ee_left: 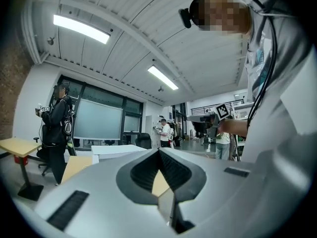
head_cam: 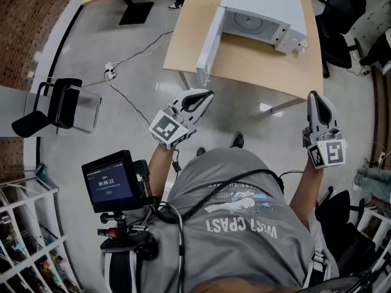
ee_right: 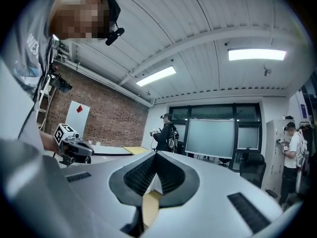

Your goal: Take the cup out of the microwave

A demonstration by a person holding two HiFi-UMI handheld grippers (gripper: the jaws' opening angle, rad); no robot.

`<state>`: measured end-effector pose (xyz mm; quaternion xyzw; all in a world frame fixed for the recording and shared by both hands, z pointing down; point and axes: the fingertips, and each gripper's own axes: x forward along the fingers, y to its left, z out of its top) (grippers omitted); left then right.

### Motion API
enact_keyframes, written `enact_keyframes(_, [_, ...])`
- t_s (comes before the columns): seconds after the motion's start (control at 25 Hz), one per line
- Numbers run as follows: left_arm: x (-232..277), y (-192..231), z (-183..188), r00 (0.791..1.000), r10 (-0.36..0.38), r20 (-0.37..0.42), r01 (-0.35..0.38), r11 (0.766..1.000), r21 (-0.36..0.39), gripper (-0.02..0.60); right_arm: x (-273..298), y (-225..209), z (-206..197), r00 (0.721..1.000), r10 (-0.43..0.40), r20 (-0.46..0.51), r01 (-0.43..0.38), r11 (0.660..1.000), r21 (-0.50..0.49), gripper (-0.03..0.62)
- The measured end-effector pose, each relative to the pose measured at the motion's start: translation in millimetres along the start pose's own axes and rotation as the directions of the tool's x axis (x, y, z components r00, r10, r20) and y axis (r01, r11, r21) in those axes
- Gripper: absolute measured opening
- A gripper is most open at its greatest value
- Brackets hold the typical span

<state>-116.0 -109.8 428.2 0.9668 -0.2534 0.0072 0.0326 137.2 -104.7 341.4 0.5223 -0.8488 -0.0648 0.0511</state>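
Note:
The white microwave stands on a wooden table ahead of me, its door swung open to the left. Its turntable shows inside, and I see no cup there. A small white object sits at the microwave's right corner; I cannot tell what it is. My left gripper and right gripper are held level above the floor, short of the table's near edge. Both are shut with nothing between the jaws. In the left gripper view the closed tips point towards the microwave.
A black chair stands at the left, with a power strip and cable on the floor. Office chairs sit right of the table, a shelf at bottom left. Other people stand further off in the room.

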Motion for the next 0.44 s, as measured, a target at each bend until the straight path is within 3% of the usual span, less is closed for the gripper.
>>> enact_keyframes(0.2, [-29,-11,-1,0.999,-0.051,-0.013,0.051,0.999,-0.017,0.043,-16,35,7,0.999,-0.038,-0.032,0.038,0.999,0.003,0.011])
enact_keyframes(0.44, [-76,-37,-39,0.993,-0.110,-0.041,0.109,0.994,-0.024,0.041,-54,96,-17,0.995,-0.081,-0.050,0.082,0.997,0.015,0.011])
